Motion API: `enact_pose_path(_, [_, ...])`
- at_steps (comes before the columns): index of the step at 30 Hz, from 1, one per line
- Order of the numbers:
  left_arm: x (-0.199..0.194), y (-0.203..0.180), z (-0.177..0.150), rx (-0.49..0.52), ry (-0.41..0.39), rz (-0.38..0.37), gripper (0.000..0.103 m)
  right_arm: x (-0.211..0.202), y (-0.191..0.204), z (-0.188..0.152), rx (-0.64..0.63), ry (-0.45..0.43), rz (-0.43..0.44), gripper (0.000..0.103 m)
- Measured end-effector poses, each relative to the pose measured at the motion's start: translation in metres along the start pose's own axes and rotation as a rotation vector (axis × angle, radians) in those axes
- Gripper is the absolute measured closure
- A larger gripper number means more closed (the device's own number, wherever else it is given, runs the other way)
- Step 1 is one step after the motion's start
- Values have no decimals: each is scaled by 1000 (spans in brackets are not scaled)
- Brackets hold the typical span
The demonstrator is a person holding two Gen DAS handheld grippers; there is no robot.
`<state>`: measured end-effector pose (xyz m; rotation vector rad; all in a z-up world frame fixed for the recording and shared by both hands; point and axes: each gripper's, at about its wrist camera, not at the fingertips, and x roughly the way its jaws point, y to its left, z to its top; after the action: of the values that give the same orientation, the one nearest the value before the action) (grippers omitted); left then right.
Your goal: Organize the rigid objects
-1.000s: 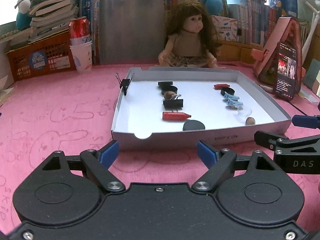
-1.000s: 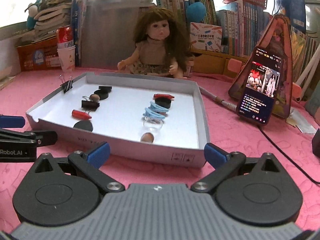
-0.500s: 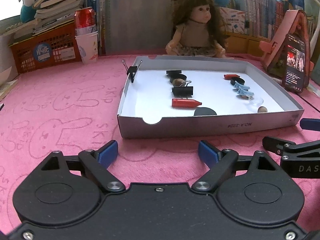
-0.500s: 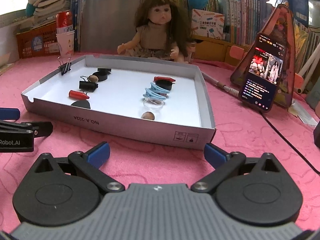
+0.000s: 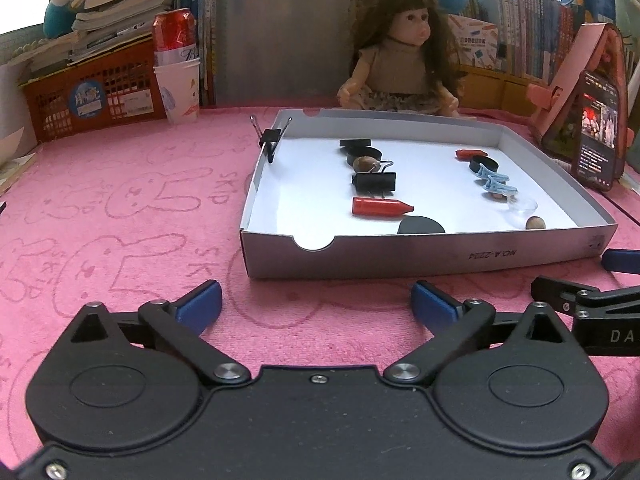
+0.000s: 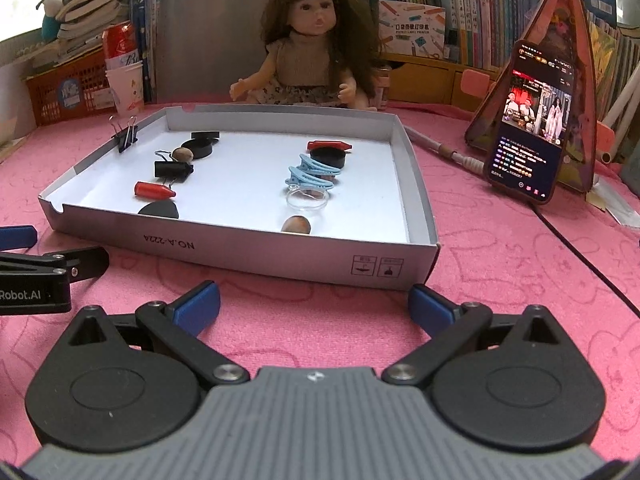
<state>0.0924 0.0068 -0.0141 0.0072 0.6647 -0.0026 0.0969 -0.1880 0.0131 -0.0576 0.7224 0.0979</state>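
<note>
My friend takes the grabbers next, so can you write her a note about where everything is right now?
Left gripper: jaws opening, nothing between them, over the pink mat in front of the tray.
Right gripper: open, empty, also in front of the tray.
In the tray, left row: black discs, a nut, black binder clip, red crayon-shaped piece. Right row: another red piece, black disc, blue hair clips, clear lid, nut.
One binder clip is clipped on the tray's left wall.
Done: two rough rows. Left: unclear from here.
</note>
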Motion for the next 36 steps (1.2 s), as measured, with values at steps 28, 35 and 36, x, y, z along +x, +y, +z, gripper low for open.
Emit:
enact_pose_path(28, [1,0,0,-1,2,1,0,0,0,0,2,0,1,0])
enact_pose_path(35, [1,0,0,-1,2,2,0,0,0,0,2,0,1,0])
enact_pose_path(36, [1,0,0,-1,2,2,0,0,0,0,2,0,1,0])
